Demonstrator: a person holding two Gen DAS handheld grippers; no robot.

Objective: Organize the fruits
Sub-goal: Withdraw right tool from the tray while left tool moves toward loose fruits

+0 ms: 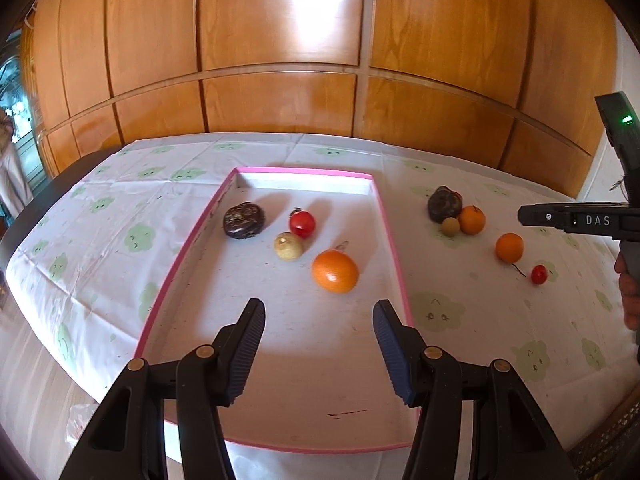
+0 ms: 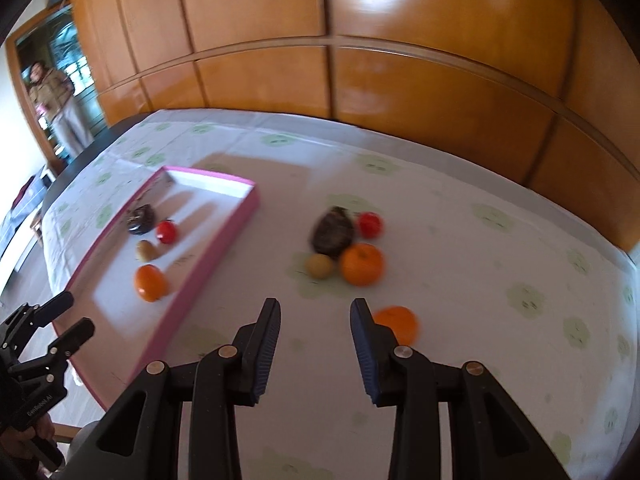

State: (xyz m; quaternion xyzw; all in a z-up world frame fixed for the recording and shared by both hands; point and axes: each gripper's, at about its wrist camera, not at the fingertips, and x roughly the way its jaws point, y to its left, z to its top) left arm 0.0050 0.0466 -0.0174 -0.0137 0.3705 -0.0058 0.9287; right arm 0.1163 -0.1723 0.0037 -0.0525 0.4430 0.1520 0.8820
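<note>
A: Sorting half done, by the look of it. In the pink tray (image 1: 192, 236): one orange (image 1: 335, 271), one tomato (image 1: 302, 224), one small pale round fruit (image 1: 288, 246), one dark wrinkled fruit (image 1: 244, 220).

B: And outside it, on the bench cloth (image 1: 460, 320): a cluster of dark fruit (image 2: 333, 232), tomato (image 2: 369, 224), orange (image 2: 362, 264) and small pale fruit (image 2: 319, 265), touching or nearly so. Nearer, a lone orange (image 2: 398, 322), partly hidden behind the right finger.

A: Left hand-held gripper (image 1: 319, 322): jaws wide apart, nothing between them, hovering over the near part of the tray. Probably idle.

B: Right hand-held gripper (image 2: 315, 320): also spread and empty, aimed at the loose group. Blurred view, so likely mid-reach.

A: Next move, as a guess: straddle one loose fruit, likely the lone orange just beside the right finger, and close gently.

B: Round and smooth, so likely to roll if nudged off-centre. Then carry left over the pink rim and set down on bare tray floor.
</note>
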